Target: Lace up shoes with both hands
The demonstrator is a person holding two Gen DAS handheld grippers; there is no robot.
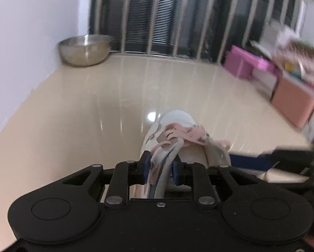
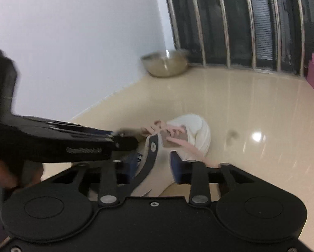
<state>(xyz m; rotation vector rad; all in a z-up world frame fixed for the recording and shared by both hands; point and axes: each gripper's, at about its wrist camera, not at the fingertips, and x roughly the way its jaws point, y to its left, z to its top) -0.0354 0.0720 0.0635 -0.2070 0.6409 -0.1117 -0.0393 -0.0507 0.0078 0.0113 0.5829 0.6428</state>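
The left gripper [image 1: 160, 166] has its blue-padded fingers [image 1: 146, 163] clamped on the white and pink shoe tongue and lace ends [image 1: 164, 157]. The right gripper [image 2: 154, 163] has its fingers apart, straddling the white fabric sneaker [image 2: 190, 134]. Beyond the fingers pink laces [image 1: 186, 133] cross the shoe on the glossy cream floor [image 1: 93, 96]; a steel bowl [image 1: 84, 50] sits far ahead by the wall.

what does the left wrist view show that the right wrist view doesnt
Only the left wrist view: the left gripper closed on the shoe's heel collar, and a salmon box among blurred clutter at right.

Only the right wrist view: the right gripper, jaws apart around the shoe's rear, and the left gripper's body seen from the side.

Both: the white shoe with pink laces, the metal bowl, the pink box, the beige floor.
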